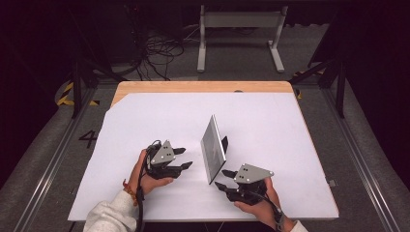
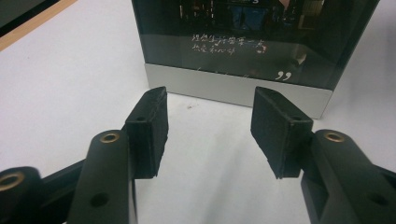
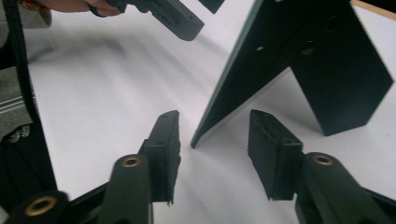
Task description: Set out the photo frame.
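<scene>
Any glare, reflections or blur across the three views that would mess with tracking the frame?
High view: dim surround, the white sheet evenly lit, the picture frame small but sharp. Left gripper view: the frame's glossy dark front mirrors room clutter behind its white script; its silver strip is bright but not blown out. Right gripper view: the frame's matte back has no glare; the left gripper at top is slightly soft.

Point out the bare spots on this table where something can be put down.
The white sheet lies bare behind the standing frame, and along its left and right edges. It is crowded in front, where the left gripper and right gripper flank the frame.
</scene>
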Demonstrator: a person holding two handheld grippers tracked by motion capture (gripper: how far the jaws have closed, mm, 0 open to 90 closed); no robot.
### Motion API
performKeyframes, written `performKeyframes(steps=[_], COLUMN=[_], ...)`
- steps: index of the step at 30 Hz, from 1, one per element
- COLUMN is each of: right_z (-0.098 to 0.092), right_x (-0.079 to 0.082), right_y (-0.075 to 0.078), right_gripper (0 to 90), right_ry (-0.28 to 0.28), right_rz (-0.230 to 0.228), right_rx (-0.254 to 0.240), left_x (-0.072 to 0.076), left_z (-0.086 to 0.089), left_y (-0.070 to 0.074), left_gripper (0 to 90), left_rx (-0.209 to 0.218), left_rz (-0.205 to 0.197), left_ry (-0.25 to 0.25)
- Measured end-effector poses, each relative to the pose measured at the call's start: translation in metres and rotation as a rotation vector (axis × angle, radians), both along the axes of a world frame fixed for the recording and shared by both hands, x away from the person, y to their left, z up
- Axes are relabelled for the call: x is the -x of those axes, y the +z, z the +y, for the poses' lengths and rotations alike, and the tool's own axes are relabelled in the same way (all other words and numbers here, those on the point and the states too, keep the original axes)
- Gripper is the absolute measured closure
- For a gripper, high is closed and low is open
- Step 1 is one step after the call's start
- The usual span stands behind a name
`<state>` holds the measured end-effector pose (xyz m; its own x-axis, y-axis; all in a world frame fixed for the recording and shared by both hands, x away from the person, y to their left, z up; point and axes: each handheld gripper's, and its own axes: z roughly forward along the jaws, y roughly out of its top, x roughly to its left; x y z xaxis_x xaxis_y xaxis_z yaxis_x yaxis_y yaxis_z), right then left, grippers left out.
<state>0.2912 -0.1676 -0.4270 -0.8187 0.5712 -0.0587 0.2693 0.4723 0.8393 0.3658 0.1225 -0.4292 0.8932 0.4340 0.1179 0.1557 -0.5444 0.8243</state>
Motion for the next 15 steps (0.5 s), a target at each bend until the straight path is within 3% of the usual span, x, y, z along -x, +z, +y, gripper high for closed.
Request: performKeyframes(steps=[15], right_z=[0.016], right_x=[-0.013], right_y=[0.003], right_gripper=[52.6], right_ry=[-0.071], right_rz=[-0.037], right_rx=[-0.032], left_x=[-0.001], left_z=[-0.003], left_y=[-0.003], left_gripper=[31.2], left_rx=[-0.013], left_rz=[0.013], left_ry=[0.024])
